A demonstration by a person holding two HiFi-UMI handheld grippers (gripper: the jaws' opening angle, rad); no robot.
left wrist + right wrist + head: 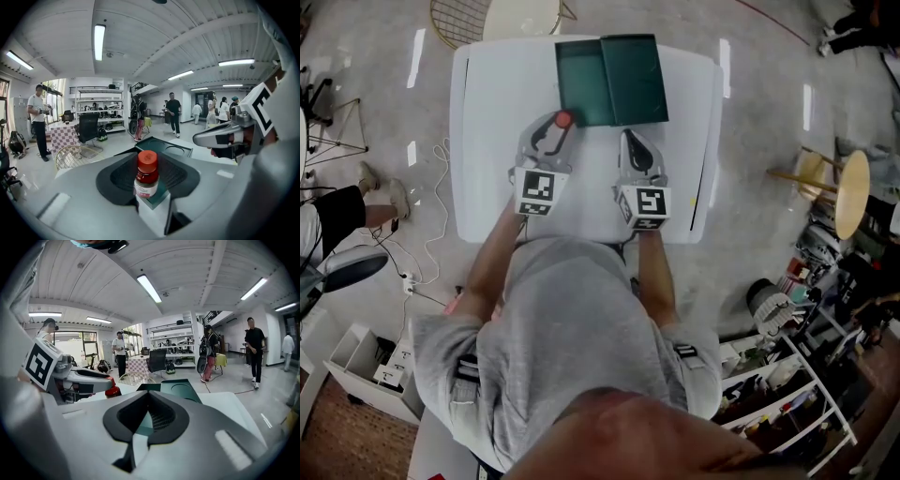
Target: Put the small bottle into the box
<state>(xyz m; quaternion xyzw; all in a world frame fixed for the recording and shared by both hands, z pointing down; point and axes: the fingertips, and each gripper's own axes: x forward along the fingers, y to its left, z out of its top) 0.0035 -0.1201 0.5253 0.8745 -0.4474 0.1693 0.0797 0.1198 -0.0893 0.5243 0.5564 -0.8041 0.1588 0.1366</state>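
The left hand-held gripper (556, 123) is gripping the small bottle (147, 173) just beside the box (581, 80). The right hand-held gripper (630, 139) is hovering closed and empty.

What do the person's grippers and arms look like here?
The left gripper and right gripper are light grey shells with black jaw linings. Each carries a white marker cube printed with black squares. The person wears a grey short-sleeved T-shirt.

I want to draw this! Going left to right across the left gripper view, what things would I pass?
person in a white shirt → wire chair → small bottle → right gripper
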